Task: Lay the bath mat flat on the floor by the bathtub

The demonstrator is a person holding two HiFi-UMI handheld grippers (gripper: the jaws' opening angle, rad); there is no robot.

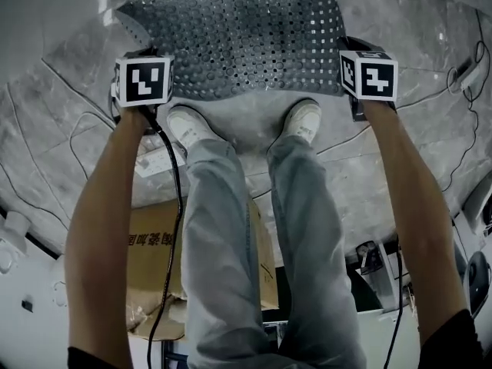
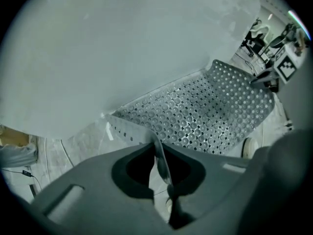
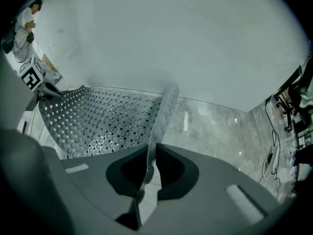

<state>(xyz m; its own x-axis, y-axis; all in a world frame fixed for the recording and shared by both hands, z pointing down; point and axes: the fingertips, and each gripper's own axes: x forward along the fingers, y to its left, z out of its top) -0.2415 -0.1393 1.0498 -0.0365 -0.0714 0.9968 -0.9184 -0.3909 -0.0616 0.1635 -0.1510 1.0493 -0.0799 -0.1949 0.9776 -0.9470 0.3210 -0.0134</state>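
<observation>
Left gripper [image 2: 159, 147] and right gripper [image 3: 151, 153] each clamped on a corner of the bath mat [image 1: 246, 37], perforated mat spread along the bathtub [image 2: 122, 48] base, gripped edge farthest from the bathtub

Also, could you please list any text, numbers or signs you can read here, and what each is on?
Cardboard box: a short row of printed characters, upside down and too blurred to read.
Left marker cube and right marker cube: black-and-white square patterns only, no words.
Bath mat: no print visible.
</observation>
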